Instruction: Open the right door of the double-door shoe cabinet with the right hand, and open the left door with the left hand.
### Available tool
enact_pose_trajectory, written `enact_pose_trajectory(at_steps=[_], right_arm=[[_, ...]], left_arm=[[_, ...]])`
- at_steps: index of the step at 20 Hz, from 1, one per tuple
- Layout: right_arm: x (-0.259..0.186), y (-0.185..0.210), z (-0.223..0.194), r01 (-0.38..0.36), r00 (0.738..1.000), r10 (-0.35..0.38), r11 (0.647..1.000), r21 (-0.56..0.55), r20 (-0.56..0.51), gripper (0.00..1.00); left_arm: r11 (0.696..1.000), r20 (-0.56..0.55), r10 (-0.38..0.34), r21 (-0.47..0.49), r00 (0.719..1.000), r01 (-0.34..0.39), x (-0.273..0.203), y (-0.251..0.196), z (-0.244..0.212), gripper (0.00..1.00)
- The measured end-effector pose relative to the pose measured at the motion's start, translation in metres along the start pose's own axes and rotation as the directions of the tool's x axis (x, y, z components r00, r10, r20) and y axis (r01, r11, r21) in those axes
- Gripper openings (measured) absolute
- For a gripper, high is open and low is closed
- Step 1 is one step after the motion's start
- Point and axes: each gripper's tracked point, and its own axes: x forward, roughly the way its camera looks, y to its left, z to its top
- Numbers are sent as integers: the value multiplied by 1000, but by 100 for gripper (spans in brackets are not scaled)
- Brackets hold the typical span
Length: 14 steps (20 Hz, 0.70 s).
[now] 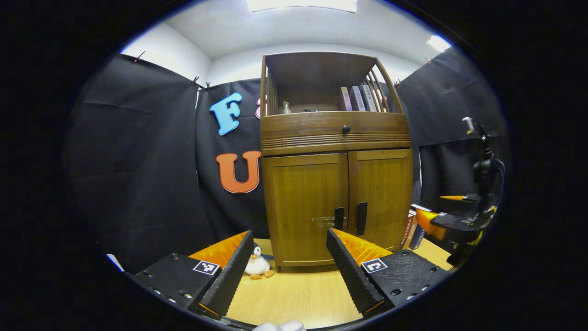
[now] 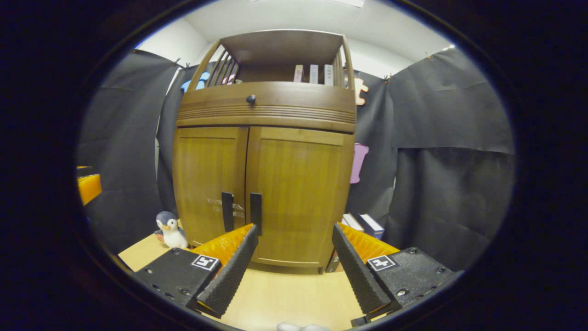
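A brown wooden shoe cabinet (image 1: 335,138) (image 2: 266,115) stands on a light wooden table, both lower doors closed. The left door (image 1: 305,207) (image 2: 209,181) and right door (image 1: 381,195) (image 2: 298,193) each carry a black vertical handle near the middle seam: left handle (image 1: 339,218) (image 2: 227,205), right handle (image 1: 362,218) (image 2: 256,210). My left gripper (image 1: 289,239) is open, a short way in front of the left door. Facing the right door, my right gripper (image 2: 294,232) is open too. In the left gripper view the right gripper (image 1: 452,216) appears at the far right.
A toy penguin (image 1: 258,265) (image 2: 170,230) sits on the table (image 1: 298,294) left of the cabinet. Books (image 1: 413,230) (image 2: 363,224) lean at its right side. A drawer with a dark knob (image 1: 346,129) and an open shelf with books top the cabinet.
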Motion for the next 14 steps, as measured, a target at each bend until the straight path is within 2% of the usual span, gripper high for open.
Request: enact_pose_trajectory(at_steps=[5, 8, 14], right_arm=[[79, 42, -11, -48, 999, 48, 999, 8, -17, 100], [127, 59, -15, -51, 998, 51, 999, 8, -28, 100], [188, 73, -42, -54, 994, 55, 998, 16, -97, 99]], left_arm=[[999, -10, 53, 8, 999, -53, -12, 15, -1, 96], [996, -19, 87, 20, 996, -87, -19, 26, -3, 96], [987, -40, 163, 21, 986, -162, -27, 48, -8, 96]])
